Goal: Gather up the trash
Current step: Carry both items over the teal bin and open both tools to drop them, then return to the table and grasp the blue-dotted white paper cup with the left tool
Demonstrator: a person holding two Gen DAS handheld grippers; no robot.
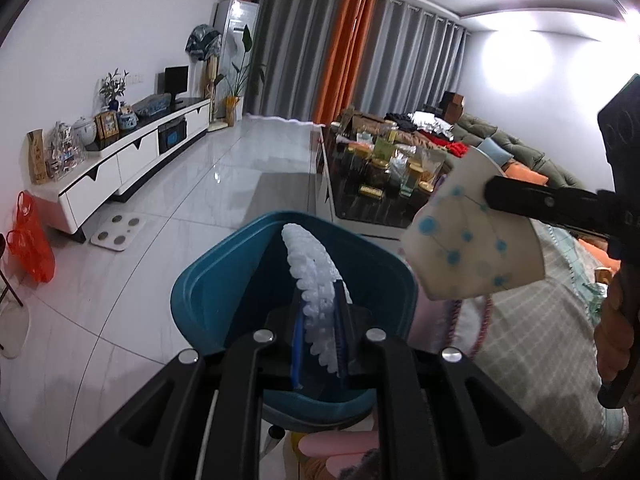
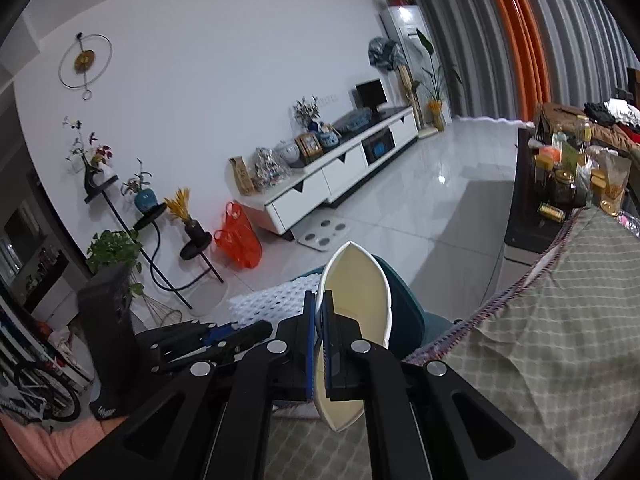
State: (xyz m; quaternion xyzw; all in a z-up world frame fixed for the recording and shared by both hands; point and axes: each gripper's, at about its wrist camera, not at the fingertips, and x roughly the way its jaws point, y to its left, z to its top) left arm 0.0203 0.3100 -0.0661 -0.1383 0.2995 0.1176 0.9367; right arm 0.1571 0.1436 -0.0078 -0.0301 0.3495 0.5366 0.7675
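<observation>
My left gripper [image 1: 318, 308] is shut on a white foam net sleeve [image 1: 310, 264], which curves up over the teal trash bin [image 1: 208, 280] just below it. To the right in the left wrist view, my right gripper [image 1: 490, 192] is shut on a squashed paper cup with blue dots [image 1: 468, 248], held beside the bin's rim. In the right wrist view the right gripper [image 2: 319, 304] pinches the paper cup's wall [image 2: 360, 280], its cream inside facing me. The foam sleeve [image 2: 272, 304] and the left gripper [image 2: 228, 330] lie to its left, with the teal bin [image 2: 404, 304] behind the cup.
A checked cloth [image 1: 532, 320] covers the surface at right. A dark coffee table [image 1: 360, 200] crowded with jars stands beyond the bin. White TV cabinet [image 1: 132, 160], an orange bag [image 1: 32, 240] and a floor scale [image 1: 118, 232] sit at left on glossy tiles. A sofa [image 1: 540, 160] is at the far right.
</observation>
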